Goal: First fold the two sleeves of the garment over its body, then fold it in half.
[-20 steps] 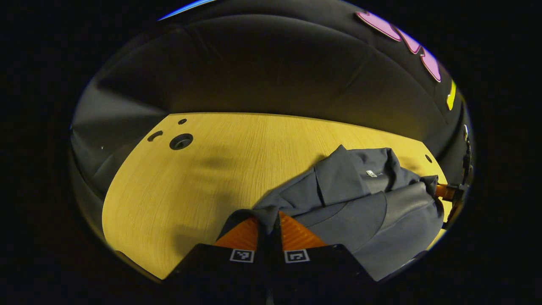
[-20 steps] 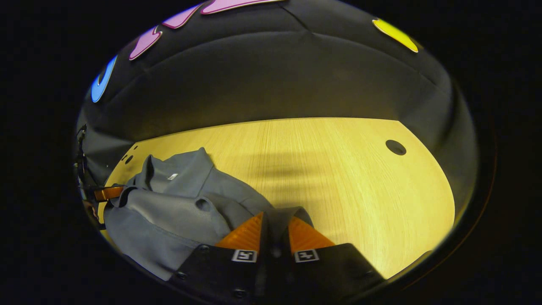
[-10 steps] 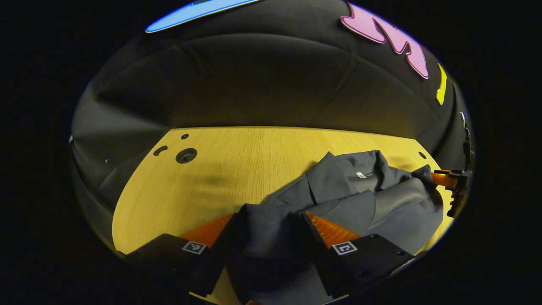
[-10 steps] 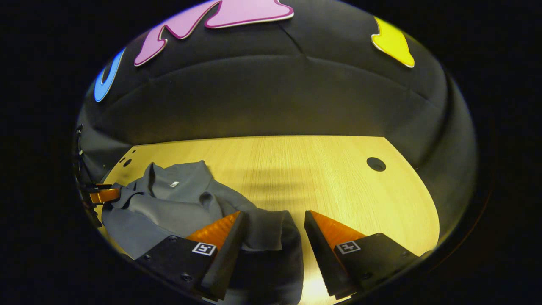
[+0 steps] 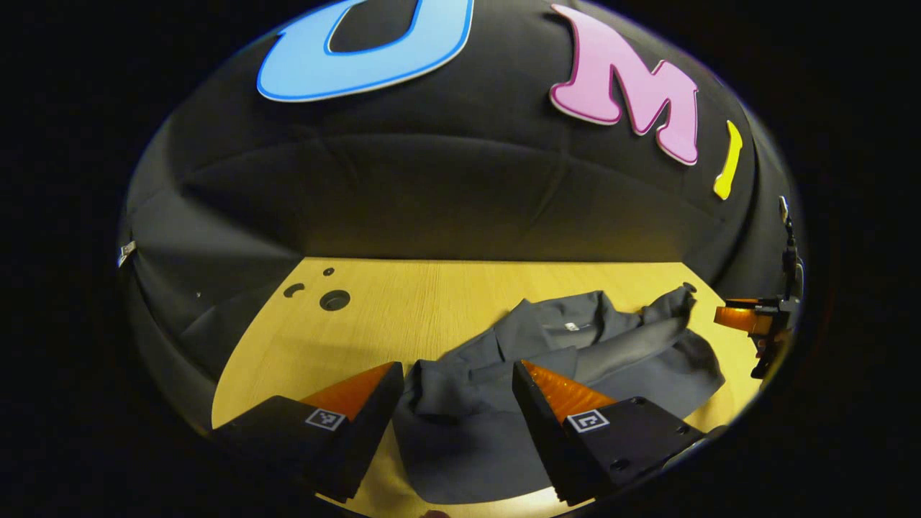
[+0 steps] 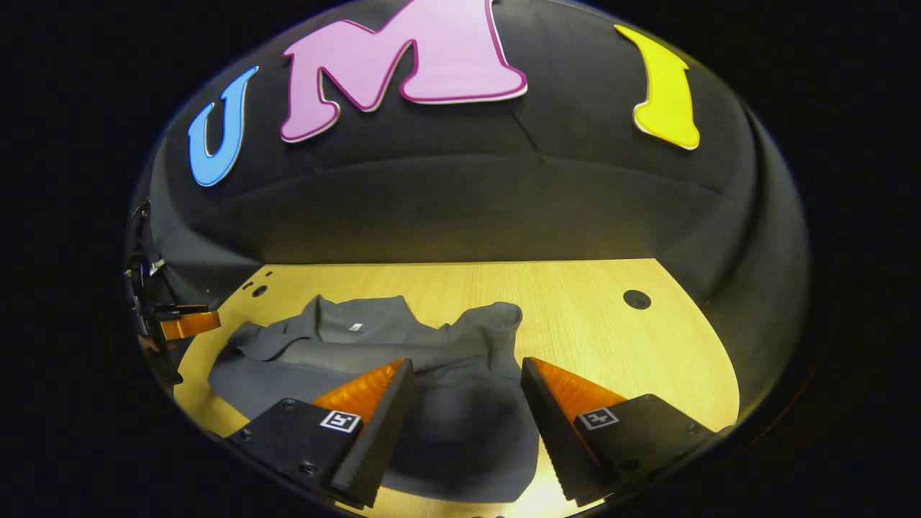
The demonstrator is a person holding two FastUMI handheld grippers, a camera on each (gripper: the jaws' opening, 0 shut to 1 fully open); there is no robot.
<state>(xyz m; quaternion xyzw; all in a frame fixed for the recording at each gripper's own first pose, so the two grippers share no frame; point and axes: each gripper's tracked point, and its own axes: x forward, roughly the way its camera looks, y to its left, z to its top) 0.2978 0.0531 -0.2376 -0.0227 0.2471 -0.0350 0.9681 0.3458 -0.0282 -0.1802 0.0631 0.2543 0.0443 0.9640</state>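
Wooden surface (image 5: 403, 316) carries the grey garment (image 5: 504, 374), long axis 9-to-3, collar at 12; label unreadable; both tongs (image 5: 453, 403) (image 6: 468, 410) wide.

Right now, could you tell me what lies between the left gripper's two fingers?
In the left gripper view, the grey garment lies on the table between the open left gripper fingers, ungripped.
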